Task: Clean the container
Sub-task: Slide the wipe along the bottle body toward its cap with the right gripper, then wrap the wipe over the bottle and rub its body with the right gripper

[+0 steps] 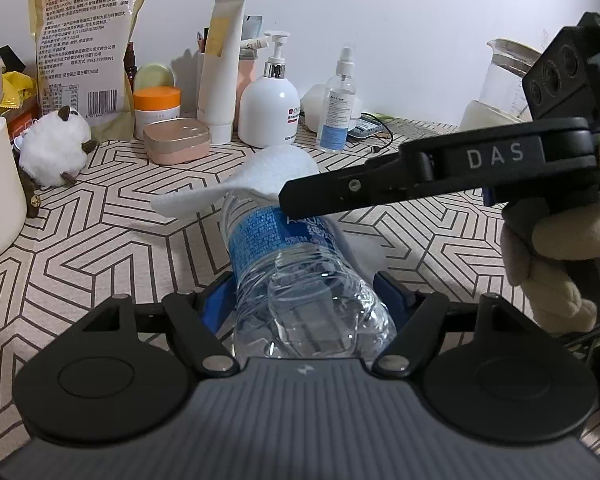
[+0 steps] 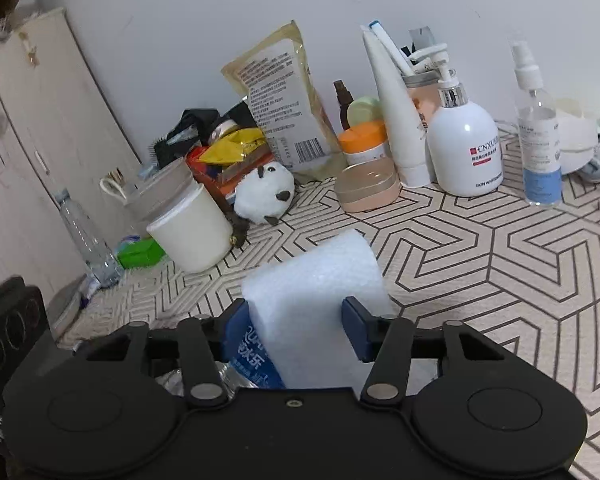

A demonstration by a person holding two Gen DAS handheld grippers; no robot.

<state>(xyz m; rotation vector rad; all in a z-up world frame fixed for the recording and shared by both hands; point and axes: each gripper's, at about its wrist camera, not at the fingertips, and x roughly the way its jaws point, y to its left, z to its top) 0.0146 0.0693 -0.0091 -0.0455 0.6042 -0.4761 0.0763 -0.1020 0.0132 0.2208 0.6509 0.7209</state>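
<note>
A clear plastic water bottle (image 1: 300, 280) with a blue label lies along my left gripper (image 1: 306, 296), whose blue pads are shut on its body. My right gripper (image 2: 296, 330) is shut on a folded white cloth (image 2: 320, 300) and presses it over the bottle's far end. In the left wrist view the cloth (image 1: 268, 176) drapes over the bottle top and the right gripper's finger (image 1: 340, 194) reaches in from the right. The bottle's label (image 2: 256, 360) shows under the cloth in the right wrist view.
The patterned tabletop (image 1: 100, 240) carries a white pump bottle (image 1: 269, 108), a spray bottle (image 1: 338, 104), a white tube (image 1: 220, 68), a pink case (image 1: 177, 140), an orange-lidded jar (image 1: 157, 106), a snack bag (image 1: 86, 40), a plush toy (image 1: 54, 148), a white cup (image 2: 188, 232), and a glass jug (image 1: 504, 76).
</note>
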